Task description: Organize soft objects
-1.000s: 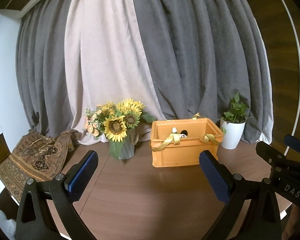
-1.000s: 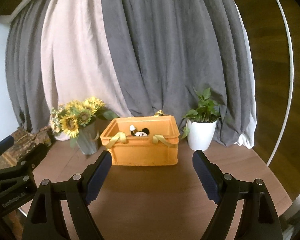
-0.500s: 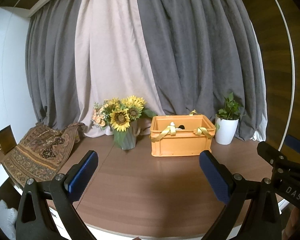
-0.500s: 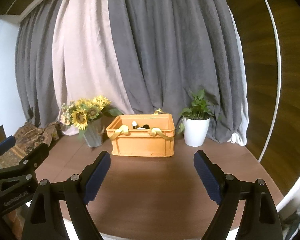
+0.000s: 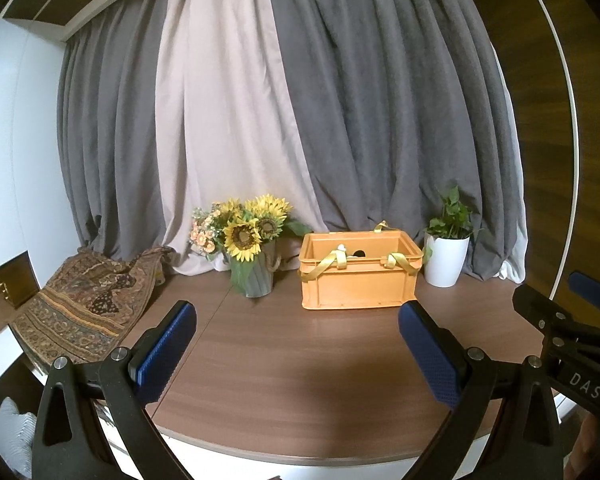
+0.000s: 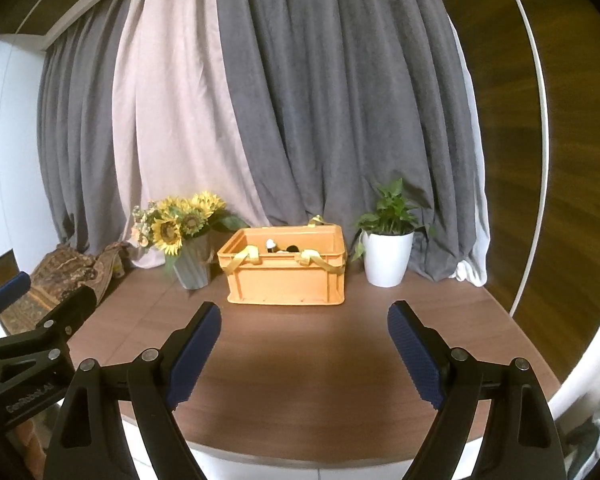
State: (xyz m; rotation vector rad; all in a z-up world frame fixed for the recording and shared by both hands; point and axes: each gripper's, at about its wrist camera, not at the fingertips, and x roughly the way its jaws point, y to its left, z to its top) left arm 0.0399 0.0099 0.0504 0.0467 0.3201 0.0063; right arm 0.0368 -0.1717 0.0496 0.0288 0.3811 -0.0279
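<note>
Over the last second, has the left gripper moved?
Yes. The left gripper has backed away from the crate: crate and vase look smaller, and the table's near edge now shows.

Left claw [image 5: 296, 346] spread wide, orange crate [image 5: 358, 280], sunflower vase [image 5: 254, 276]

orange crate [image 5: 358, 286], yellow sunflowers [image 5: 244, 236], paisley cloth [image 5: 84, 304]
</note>
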